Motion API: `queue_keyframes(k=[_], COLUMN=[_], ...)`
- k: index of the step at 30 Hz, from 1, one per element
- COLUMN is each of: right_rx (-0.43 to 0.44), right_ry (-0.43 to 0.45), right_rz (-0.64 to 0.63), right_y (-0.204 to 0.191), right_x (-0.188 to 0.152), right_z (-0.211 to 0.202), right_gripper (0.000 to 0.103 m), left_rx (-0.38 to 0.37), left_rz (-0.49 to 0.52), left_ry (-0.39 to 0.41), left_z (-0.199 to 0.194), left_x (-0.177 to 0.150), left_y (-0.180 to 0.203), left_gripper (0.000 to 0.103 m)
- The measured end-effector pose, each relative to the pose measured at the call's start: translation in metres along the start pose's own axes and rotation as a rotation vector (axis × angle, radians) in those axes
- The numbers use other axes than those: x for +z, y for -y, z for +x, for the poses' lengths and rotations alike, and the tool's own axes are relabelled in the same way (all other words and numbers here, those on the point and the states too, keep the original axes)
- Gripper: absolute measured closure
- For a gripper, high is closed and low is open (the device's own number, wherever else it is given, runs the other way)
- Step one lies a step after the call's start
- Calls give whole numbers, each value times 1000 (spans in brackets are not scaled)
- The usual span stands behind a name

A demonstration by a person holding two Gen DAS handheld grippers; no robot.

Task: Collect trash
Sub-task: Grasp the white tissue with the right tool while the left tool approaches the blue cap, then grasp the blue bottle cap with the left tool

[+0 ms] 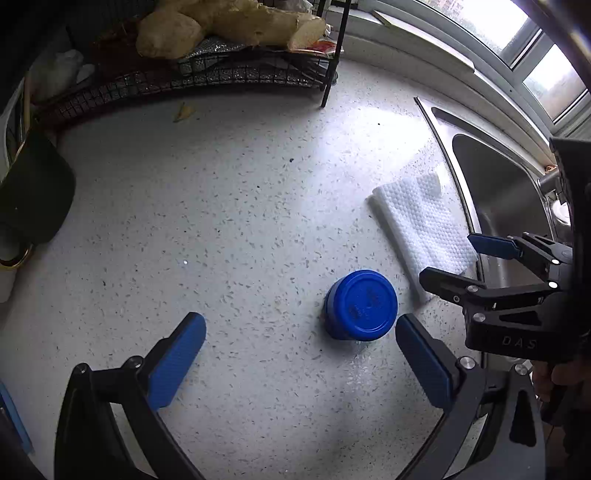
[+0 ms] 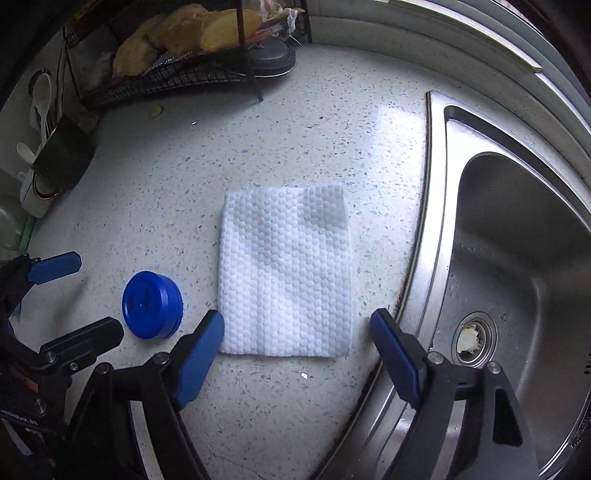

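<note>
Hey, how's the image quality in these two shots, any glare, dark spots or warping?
Left wrist view: blown-out window top right, dim shelf rack, fisheye bends the sink edge. Right wrist view: glare patch on the countertop beside the sink, sharp paper towel, dark corners.

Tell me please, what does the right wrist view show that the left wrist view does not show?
Only the right wrist view shows the sink drain with pale scraps in it, a dark lid under the rack, and white spoons at the left.

Only the left wrist view shows the window panes.

Both show the blue cap, the white paper towel, the ginger on the wire rack, the sink, and both open grippers: left gripper, right gripper.
</note>
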State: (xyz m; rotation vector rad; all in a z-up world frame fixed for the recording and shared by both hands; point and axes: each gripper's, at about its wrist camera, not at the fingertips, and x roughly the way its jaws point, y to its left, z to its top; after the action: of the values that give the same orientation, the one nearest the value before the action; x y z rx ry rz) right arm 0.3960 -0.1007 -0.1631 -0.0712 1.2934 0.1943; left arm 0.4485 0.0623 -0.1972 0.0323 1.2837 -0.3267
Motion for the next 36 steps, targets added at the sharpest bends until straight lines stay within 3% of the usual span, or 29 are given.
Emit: queue_keyframes(k=[3,8,10,12,19,22,30,33,36], right_rx=[-56,-53,-41,-15,55,45,23,18,12], right_ry=[11,36,47,49,30,52,93,105,110], right_rz=[-62,-102,-111,-117,-13,3,59,77,91], right_y=[-11,-23,-25,-34,-25,-11,6,12,17], right_x=[-3,-10,-10,-11,-11,-1,-14,-18,-21], right_z=[-2,-8,-9,-11,-16,-19,-44,-52,-56], right_gripper=[38,52,68,91,96,96,96,96,96], left_rx=[0,5,11,1,-21,-27,-5,23,46], left_rz=[3,-1,1,0,33,53,116,153,175], left_ry=[-8,-14,-10,-6,-6,-14,-13,-1,11], left_z=[4,8,6,5,4,10,26,26,26], left_x=[-1,-6,-7,-7,-5,-4,3,3,8], left_y=[-1,0,-1,-4,0,6,21,26,29], left_gripper=[1,1,1,1,1,1,1,8,25])
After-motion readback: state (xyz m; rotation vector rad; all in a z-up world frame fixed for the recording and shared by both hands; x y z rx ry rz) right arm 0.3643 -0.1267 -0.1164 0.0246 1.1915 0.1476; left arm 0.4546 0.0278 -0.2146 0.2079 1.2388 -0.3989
